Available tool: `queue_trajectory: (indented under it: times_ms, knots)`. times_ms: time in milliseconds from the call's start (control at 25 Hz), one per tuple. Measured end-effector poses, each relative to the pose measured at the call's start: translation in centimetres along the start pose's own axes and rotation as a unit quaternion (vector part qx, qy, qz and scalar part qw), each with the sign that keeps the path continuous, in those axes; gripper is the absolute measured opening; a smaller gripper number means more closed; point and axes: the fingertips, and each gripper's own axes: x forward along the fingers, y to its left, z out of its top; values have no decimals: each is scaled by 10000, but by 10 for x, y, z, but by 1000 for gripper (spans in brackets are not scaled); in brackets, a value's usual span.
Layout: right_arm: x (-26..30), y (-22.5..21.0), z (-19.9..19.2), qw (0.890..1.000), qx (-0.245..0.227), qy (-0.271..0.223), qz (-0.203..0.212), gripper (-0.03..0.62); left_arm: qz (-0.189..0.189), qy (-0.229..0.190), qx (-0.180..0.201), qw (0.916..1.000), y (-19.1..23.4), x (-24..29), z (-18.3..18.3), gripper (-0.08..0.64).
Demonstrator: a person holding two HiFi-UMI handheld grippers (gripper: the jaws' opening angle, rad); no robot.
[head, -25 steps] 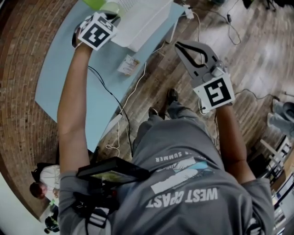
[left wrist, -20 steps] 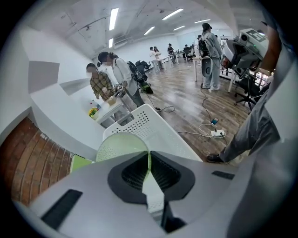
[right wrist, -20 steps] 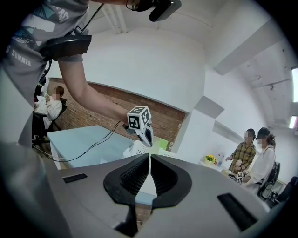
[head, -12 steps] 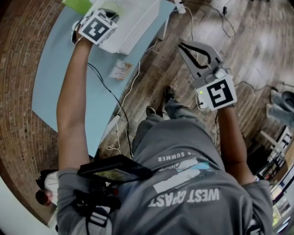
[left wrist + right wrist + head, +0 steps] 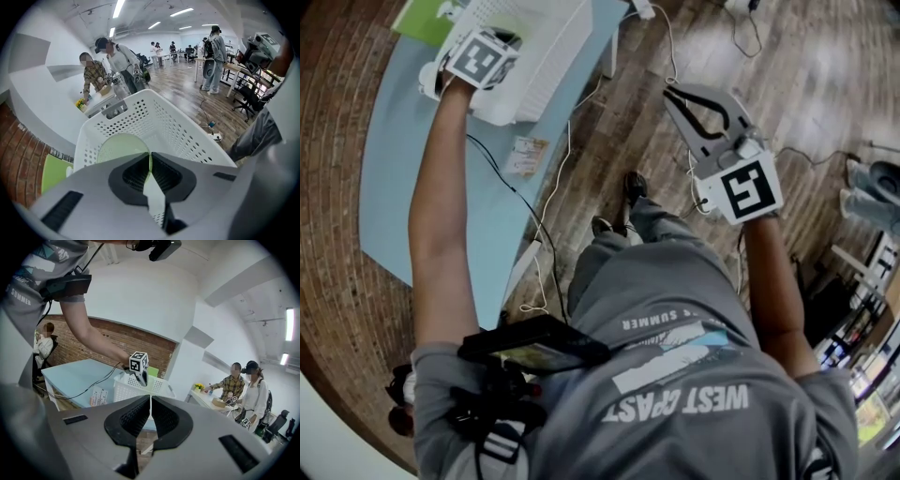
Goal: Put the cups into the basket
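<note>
A pale green cup (image 5: 119, 147) hangs inside the white perforated basket (image 5: 180, 117), and my left gripper (image 5: 150, 161) is shut on its thin rim. In the head view the left gripper (image 5: 478, 58) is over the basket (image 5: 546, 52) on the light blue table (image 5: 412, 178), and its marker cube hides the cup. My right gripper (image 5: 669, 94) is held out over the wooden floor, away from the table. Its jaws (image 5: 150, 404) are shut with nothing between them. From the right gripper view the basket (image 5: 125, 380) is seen ahead, below the left gripper.
A small printed card (image 5: 523, 157) and a black cable lie on the table. A green sheet (image 5: 422, 17) lies beside the basket. White cables and a power strip run over the floor (image 5: 609, 122). Several people stand at tables (image 5: 112, 61) farther back in the room.
My left gripper has moved towards the upper left of the head view and come down over the basket; the green cup top seen earlier is now hidden. The right gripper has shifted only slightly.
</note>
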Motion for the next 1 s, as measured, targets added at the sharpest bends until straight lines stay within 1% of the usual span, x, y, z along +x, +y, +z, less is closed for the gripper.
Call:
queue_trajectory:
  times_ms: [160,480,640,1000]
  knots:
    - [-5,-6,-9,10000,12,81,-35,14,-89,127,-119,9998,1,16,-4,17]
    - [-12,-13,-28,9997,102,211,-97,14,-99,283,-191,9994,10,40,-11,17]
    - [-17,-18,-35,9994,169,279,-146,14,-228,319,-293,9988,9,54,-11,17]
    - [-24,-23,-54,9985,282,420,-199,14,-356,481,-441,9972,12,80,-17,17]
